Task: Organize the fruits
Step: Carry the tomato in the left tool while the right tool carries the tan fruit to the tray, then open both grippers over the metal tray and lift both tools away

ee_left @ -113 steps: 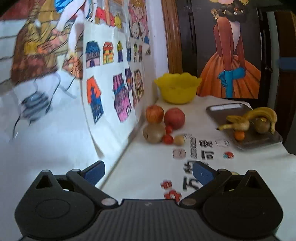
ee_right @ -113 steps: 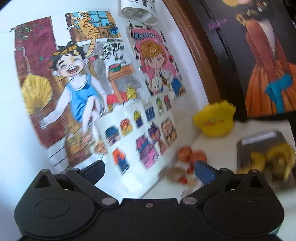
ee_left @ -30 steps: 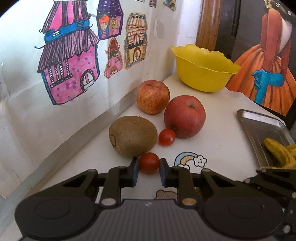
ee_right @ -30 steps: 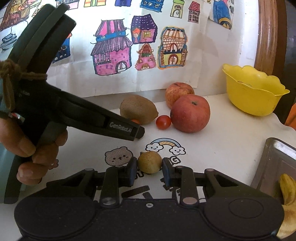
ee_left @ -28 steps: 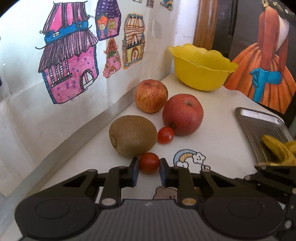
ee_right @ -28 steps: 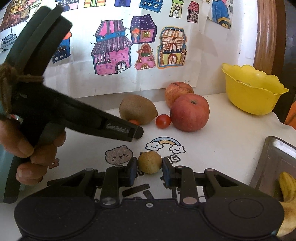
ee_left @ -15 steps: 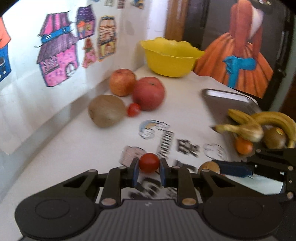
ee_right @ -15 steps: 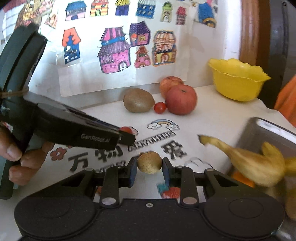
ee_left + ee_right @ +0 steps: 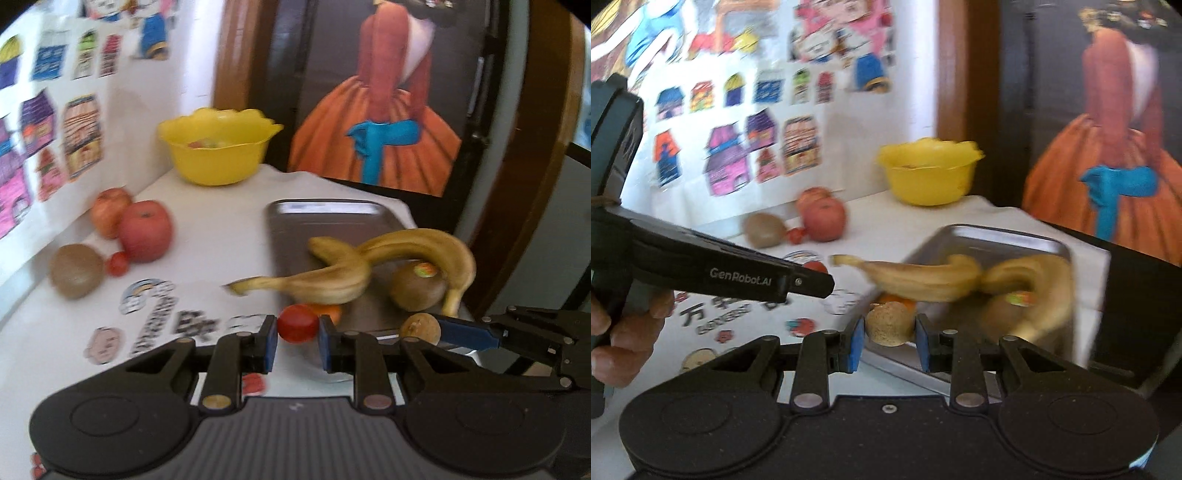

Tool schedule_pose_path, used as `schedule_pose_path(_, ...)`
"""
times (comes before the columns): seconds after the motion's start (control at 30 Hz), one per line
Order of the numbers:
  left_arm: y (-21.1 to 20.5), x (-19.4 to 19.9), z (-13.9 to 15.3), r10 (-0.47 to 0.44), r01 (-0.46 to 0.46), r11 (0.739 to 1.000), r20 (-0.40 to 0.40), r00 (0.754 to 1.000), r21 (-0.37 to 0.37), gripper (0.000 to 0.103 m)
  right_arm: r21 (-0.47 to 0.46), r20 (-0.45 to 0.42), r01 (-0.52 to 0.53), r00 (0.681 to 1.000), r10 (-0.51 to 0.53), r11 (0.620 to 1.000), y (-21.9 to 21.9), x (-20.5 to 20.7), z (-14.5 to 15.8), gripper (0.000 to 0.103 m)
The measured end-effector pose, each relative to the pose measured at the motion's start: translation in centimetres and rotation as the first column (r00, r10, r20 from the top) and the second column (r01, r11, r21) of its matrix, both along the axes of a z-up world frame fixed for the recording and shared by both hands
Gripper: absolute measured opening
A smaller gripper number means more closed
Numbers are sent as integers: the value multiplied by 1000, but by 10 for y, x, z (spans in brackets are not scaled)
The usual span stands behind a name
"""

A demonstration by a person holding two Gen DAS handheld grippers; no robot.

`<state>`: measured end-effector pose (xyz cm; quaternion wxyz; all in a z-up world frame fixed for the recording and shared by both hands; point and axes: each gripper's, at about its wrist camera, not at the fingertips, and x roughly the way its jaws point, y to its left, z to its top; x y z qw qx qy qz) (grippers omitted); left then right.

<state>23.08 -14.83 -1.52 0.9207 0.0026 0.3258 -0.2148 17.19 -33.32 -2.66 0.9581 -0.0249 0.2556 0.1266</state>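
The white table (image 9: 221,236) carries 1 grey metal tray (image 9: 325,210) on the right and 1 yellow bowl (image 9: 218,147) at the far end by the wall. On the tray I count 2 bananas (image 9: 369,266), 1 kiwi with a sticker (image 9: 417,291) and 1 small orange fruit (image 9: 327,309), mostly hidden. On the far left of the table sit 2 apples (image 9: 144,230), 1 brown kiwi (image 9: 75,271) and 1 cherry tomato (image 9: 117,263), close together.

My left gripper (image 9: 297,343) is clamped on 1 red cherry tomato (image 9: 297,324), held just over the tray's near left edge. My right gripper (image 9: 889,345) is clamped on 1 small tan round fruit (image 9: 889,323), also at the tray's near edge.

1 second ago both of my grippers were low on the left side of the table beside the brown kiwi, already closed on these same 2 fruits; since then they have swung right to the tray, and the pictures are blurred.

Only the right wrist view shows my left hand (image 9: 624,328) wrapped round its handle. Only the left wrist view shows something pale inside the bowl, too blurred to name, and my right gripper's blue pad touching the tan fruit from the side.
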Motion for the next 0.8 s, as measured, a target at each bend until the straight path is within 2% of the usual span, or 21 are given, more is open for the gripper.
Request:
schedule_pose_path(0.13,-21,3,-7,-16,16,1000,-14,1000,-1,25,-14,3,38,999,-38,999,-15,-1,-6,31)
schedule_pose_path(0.3,-32,12,-23,7,-8,1000,-68,998,-7,25,1,-16,58,998,-58,998,-23,8,-19,31)
schedule_pose_path(0.8,-37,21,-34,27,-24,999,-82,996,27,25,20,-56,71,996,-70,997,-22,24,-36,31)
